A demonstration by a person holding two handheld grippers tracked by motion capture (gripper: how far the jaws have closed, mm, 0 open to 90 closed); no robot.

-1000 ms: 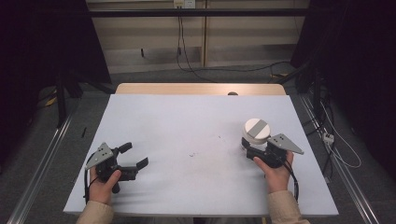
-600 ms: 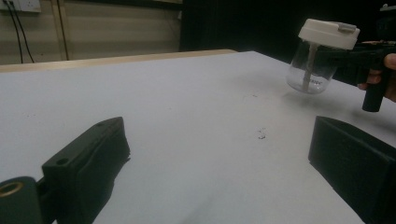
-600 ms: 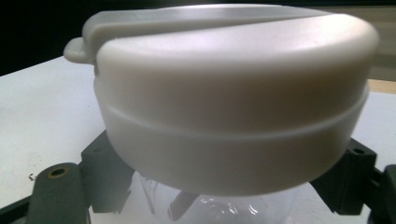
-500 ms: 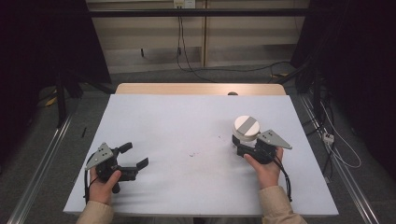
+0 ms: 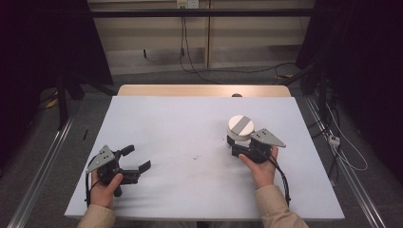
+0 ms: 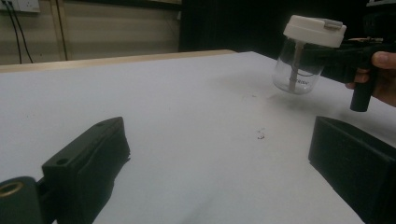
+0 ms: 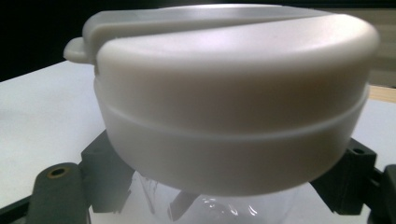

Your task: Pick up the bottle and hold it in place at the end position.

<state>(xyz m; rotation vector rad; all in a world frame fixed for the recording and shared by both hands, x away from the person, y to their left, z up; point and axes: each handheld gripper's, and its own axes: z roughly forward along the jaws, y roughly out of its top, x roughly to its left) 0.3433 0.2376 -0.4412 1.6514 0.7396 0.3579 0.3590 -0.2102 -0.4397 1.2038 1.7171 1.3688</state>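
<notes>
- Left gripper [image 5: 134, 159] at 7 o'clock on the table [image 5: 190, 123], in the person's left hand [image 5: 105, 185], low over the near edge. Jaws wide, nothing between them; in the left gripper view the two black jaws frame bare white tabletop.
- Right gripper [image 5: 233, 145] at 4 o'clock, in the right hand [image 5: 259, 166], jaws pointing toward 11 o'clock. Jaws narrow, clamped on the jar [image 5: 240, 129] just under its lid.
- Jar: clear glass body, white lid [image 7: 233, 93] with a grey strip across the top. In the left gripper view the jar [image 6: 303, 60] hangs clear of the table, upright, with its shadow on the surface below it and a thin stem visible inside the glass.
- Right gripper view: black pads sit on both sides of the glass right below the lid rim.
- Small dark specks [image 5: 195, 156] on the tabletop near centre, between the two grippers.
- Far edge at 12 o'clock: bare wood strip [image 5: 199, 90] past the white cover; beyond it cables [image 5: 190, 57] hang down the wall to the floor.
</notes>
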